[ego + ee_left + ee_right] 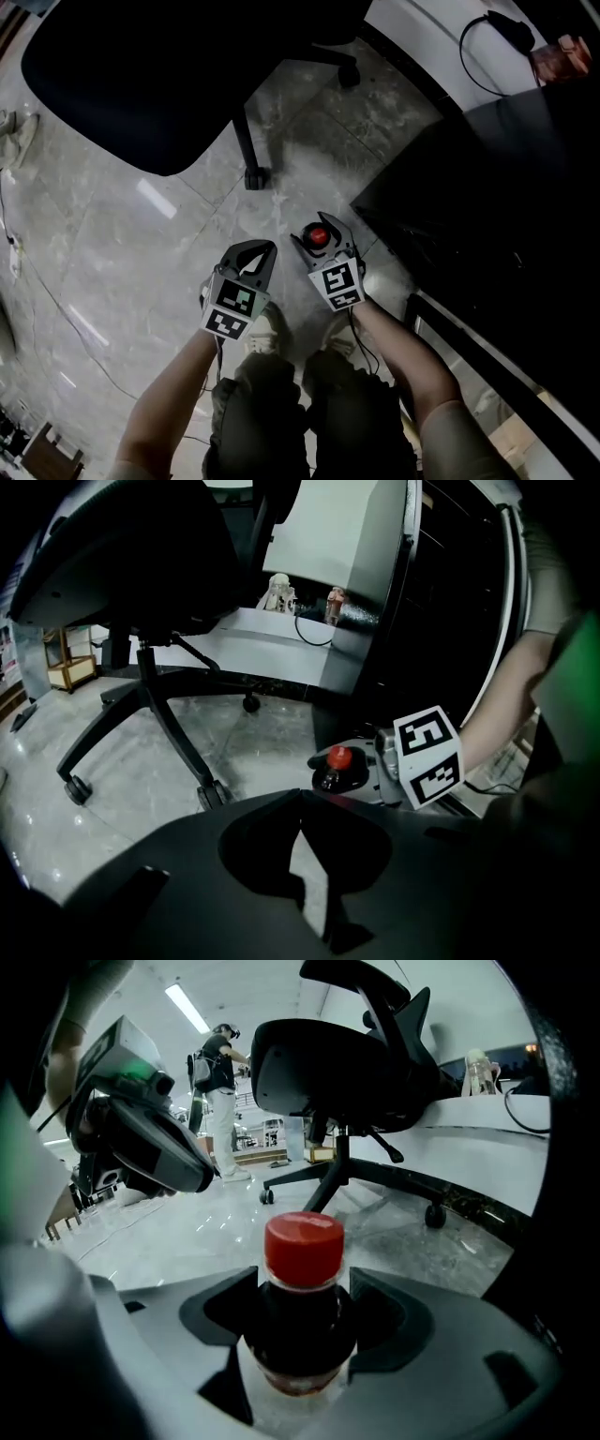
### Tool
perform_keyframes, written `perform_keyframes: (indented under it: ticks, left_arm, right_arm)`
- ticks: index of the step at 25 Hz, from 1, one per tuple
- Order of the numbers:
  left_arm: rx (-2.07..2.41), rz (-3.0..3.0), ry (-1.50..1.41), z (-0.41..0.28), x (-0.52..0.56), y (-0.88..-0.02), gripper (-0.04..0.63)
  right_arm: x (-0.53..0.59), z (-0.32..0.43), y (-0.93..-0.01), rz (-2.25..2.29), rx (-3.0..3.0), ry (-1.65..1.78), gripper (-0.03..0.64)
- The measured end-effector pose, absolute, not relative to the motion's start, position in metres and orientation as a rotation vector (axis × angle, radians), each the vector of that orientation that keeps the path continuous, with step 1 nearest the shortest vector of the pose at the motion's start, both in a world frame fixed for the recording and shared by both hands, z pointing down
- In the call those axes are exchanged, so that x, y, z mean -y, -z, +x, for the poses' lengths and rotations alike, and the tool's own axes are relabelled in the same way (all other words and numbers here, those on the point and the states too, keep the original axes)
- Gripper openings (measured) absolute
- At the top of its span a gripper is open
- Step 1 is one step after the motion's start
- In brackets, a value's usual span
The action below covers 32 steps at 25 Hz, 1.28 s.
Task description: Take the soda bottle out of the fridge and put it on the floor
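Grey marbled tile floor [122, 244] fills most of head view. Black glossy fridge [497, 216] takes the right side; front is too dark to read, interior not visible, lower edge cut off by frame. Black padded office chair [169, 75] on a wheeled star base stands top left, seat cropped at the top edge. White counter [441, 56] top right with a looped black cable [478, 37] on it; small items at its far end too blurry to name.

Right gripper [320, 234], grey, is closed on a clear plastic soda bottle [319, 238], jaw notches pressed against the neck/shoulder on both sides just under the red screw cap [303, 1241]. Bottle holds dark brown liquid, filled up into the neck. Bottle upright, long axis vertical, cap pointing up; head view shows little more than the cap from above. It sits between fridge and chair, just ahead of the person's shoes. Lower body and base hidden by jaws in every view, so cannot tell if it touches the floor.

Left gripper [257, 255], black, is just beside the right one, apart from the bottle; jaw tips meet, only a floor sliver showing behind them, nothing held.

White marker cube [428, 757] rides on the right gripper. Distant standing person [220, 1082] visible in right gripper view, small.
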<state>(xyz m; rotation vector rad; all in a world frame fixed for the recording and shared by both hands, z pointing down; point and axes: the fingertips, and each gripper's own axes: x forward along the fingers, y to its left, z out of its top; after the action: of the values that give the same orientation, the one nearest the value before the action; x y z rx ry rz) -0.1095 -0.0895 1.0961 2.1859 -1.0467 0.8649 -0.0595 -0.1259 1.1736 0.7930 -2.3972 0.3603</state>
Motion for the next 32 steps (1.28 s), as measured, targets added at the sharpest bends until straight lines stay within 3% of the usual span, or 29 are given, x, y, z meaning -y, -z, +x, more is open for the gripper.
perform_keyframes:
  ticks: [19,32]
  left_arm:
    - [0.967,2.27,-0.961,-0.085,0.081,-1.108,0.006]
    - [1.02,2.212,-0.945,-0.103,0.081,-1.063,0.006]
  right_arm:
    - [0.085,-0.029,-1.231,0.832,2.231,-0.579,0.295]
    - [0.095,-0.008,-1.174,0.923,2.188,-0.665,0.296]
